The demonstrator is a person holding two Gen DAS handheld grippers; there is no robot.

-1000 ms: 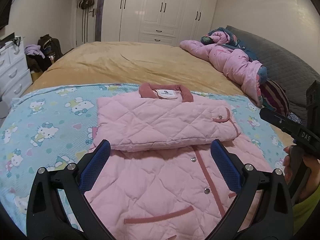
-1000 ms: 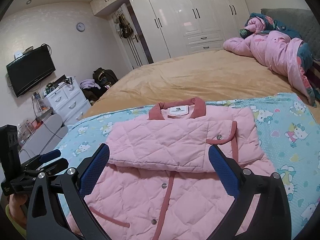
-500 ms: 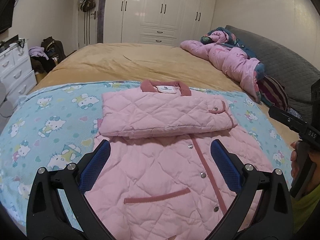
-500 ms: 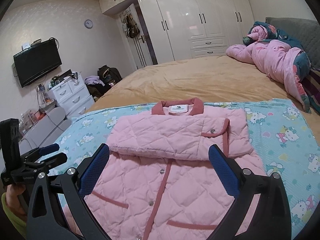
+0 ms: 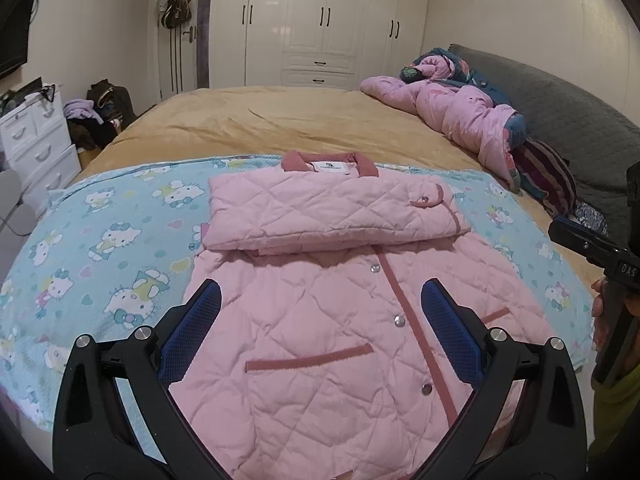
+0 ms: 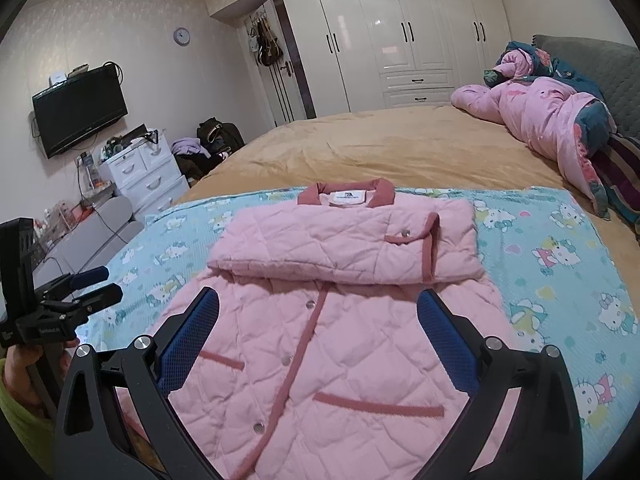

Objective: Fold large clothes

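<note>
Grippers first, nearest the lenses. Left gripper (image 5: 320, 320) hangs above the near half of the jacket, blue pads (image 5: 192, 332) spread wide, nothing between them. Right gripper (image 6: 318, 322) does likewise over the same garment, jaws wide apart and empty. In the left wrist view the right gripper shows at the right edge, gripped by a hand (image 5: 600, 312) with a yellow-green sleeve. In the right wrist view the left gripper shows at the left edge, its fingers apart there too.

Pink quilted jacket (image 5: 340, 340) lies flat on the cartoon-cat blanket (image 5: 100, 248), at the near edge of the bed (image 5: 300, 120). Snap placket and two pocket trims face up on the near half. Sleeves (image 5: 320, 208) lie folded across the chest in a band just below the dusky-pink collar (image 5: 328, 160), one buttoned cuff toward the right end.

Beyond the blanket, bare tan bedcover. Rumpled pink duvet (image 5: 460, 108) sits at the far right corner, against a grey headboard (image 5: 560, 100). White wardrobe (image 5: 320, 20) lines the far wall; a white drawer unit (image 6: 144, 176) and a wall-mounted television (image 6: 80, 116) stand to the left.
</note>
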